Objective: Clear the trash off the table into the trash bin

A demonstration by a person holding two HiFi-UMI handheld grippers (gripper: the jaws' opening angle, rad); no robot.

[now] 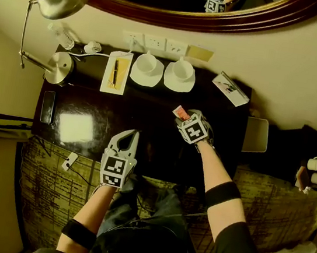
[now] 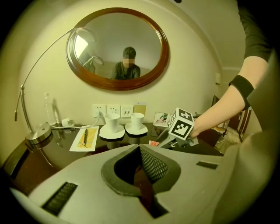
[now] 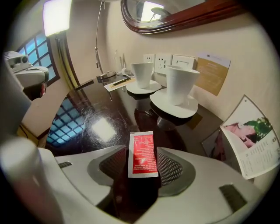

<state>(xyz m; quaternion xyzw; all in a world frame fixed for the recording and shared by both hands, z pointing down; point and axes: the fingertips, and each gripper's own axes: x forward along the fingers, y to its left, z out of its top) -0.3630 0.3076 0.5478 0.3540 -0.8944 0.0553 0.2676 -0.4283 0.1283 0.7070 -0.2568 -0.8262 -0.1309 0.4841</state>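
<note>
A red sachet [image 3: 142,154] lies flat on the dark glossy table [image 3: 92,109], seen in the head view as a small red sachet [image 1: 178,111] near the table's middle. My right gripper [image 3: 142,162] points steeply down over it, jaws apart, with the sachet between the pads; they stand right at its long edges and it is not buckled. In the head view that right gripper [image 1: 185,116] is below the cups. My left gripper [image 1: 125,140] hovers at the table's near edge, shut and empty, also seen in its own view as left gripper [image 2: 141,151].
Two white cups on saucers [image 1: 147,68] [image 1: 180,75] stand at the back by the wall sockets. A notepad with a pen [image 1: 116,72], a desk lamp [image 1: 58,67], a leaflet [image 1: 230,88] and a phone [image 1: 47,106] sit around the table. A pale container [image 1: 256,135] stands beside the right end.
</note>
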